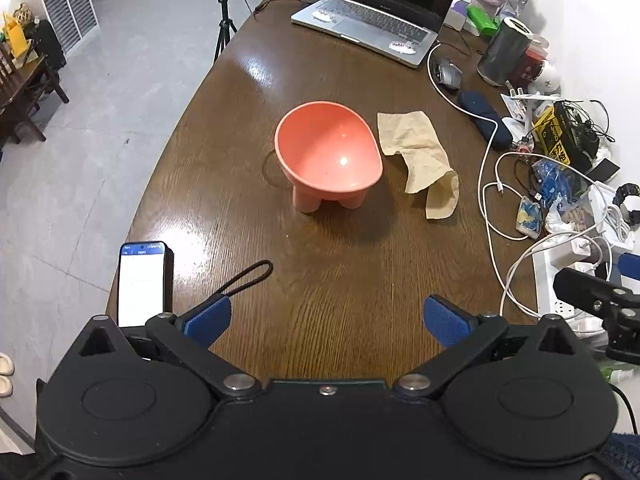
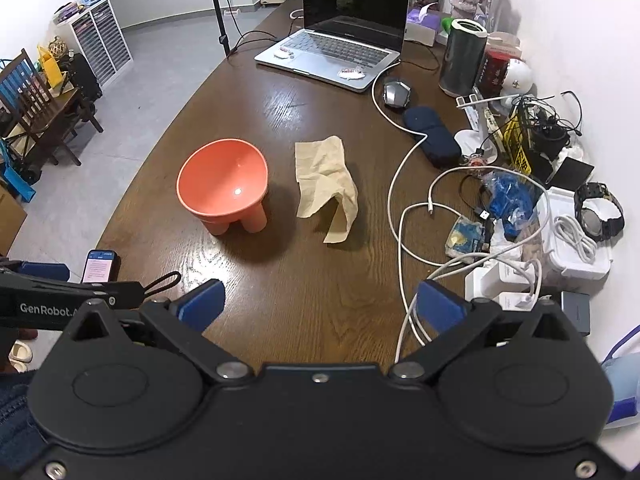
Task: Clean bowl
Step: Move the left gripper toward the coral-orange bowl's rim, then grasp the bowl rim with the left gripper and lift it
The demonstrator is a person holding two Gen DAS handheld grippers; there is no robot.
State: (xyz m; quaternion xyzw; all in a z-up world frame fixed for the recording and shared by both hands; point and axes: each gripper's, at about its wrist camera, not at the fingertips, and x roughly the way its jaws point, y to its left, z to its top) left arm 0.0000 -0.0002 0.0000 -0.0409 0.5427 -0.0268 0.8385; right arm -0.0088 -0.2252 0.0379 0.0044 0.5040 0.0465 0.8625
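Bowl (image 1: 328,148) is standing upright on short legs on the table (image 1: 340,280), mid-table, rim tilted so the inside is facing the near side. Paper towel (image 1: 420,156) is lying crumpled just beside it on the right, apart from it, not touching.

Left tongs (image 1: 327,318): released, pads spread wide, gripping nothing, hovering over the near part of the table. Right tongs (image 2: 320,304): likewise released, nothing between the pads.

Key relation: bowl is sitting straight ahead and far of the left tongs; from the right tongs it is lying ahead-left, w/ the towel nearly dead ahead. Judgement: right side is nearer the towel, left side is nearer the bowl. Towel's long axis is running near-to-far, slanting slightly right toward its near end, which is curling up off the table.

Bowl inside is looking smooth w/ only a light glint; no dirt is showing at this res. Scene is fitting both a bowl waiting for a wipe and one wiped w/ towel set down; cannot tell which.

Room: open wood betw. tongs and bowl. Phone (image 1: 142,284) is sitting near-left by the table edge; white cable (image 2: 400,184) and assorted clutter are crowding the right side; laptop (image 1: 376,12) is sitting far. Left table edge is curving close to the bowl, so less margin on that side.
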